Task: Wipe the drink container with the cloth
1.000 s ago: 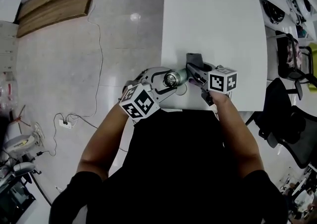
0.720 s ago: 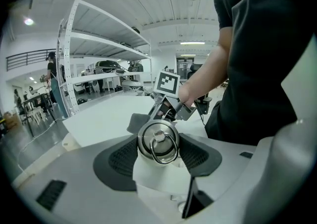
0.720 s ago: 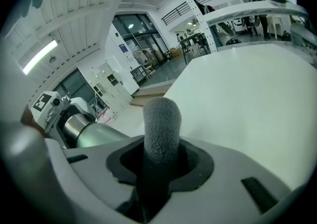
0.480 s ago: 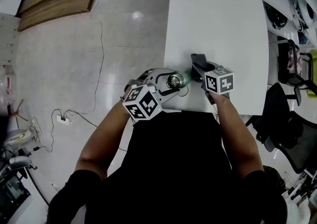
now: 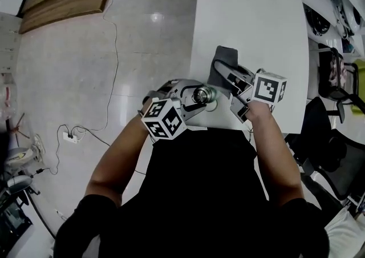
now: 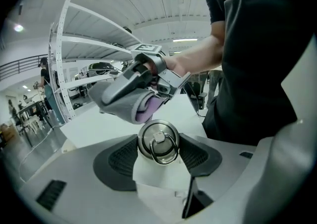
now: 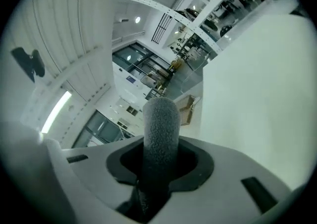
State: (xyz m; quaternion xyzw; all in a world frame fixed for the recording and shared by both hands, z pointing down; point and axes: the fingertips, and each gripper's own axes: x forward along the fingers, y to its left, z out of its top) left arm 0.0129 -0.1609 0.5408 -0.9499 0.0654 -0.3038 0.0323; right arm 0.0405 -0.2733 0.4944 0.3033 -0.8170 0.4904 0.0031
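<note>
The drink container (image 6: 157,141), a metal bottle with a ring on its lid, is clamped between the pads of my left gripper (image 5: 197,100), which is shut on it at the near edge of the white table (image 5: 251,23). In the head view only its lid (image 5: 201,95) shows. My right gripper (image 5: 229,75) is shut on a folded grey cloth (image 5: 224,58), held just right of and beyond the bottle, apart from it. In the right gripper view the cloth (image 7: 159,129) sticks up out of the jaws. The left gripper view has the cloth (image 6: 130,100) hanging above the lid.
A polished floor with a cable and a power strip (image 5: 71,137) lies to the left of the table. Black office chairs (image 5: 333,137) stand to the right. The person's body is close against the table's near edge.
My right gripper has drawn back to the right and away from the bottle with the cloth, which now stands off the bottle. The left gripper has barely moved.
</note>
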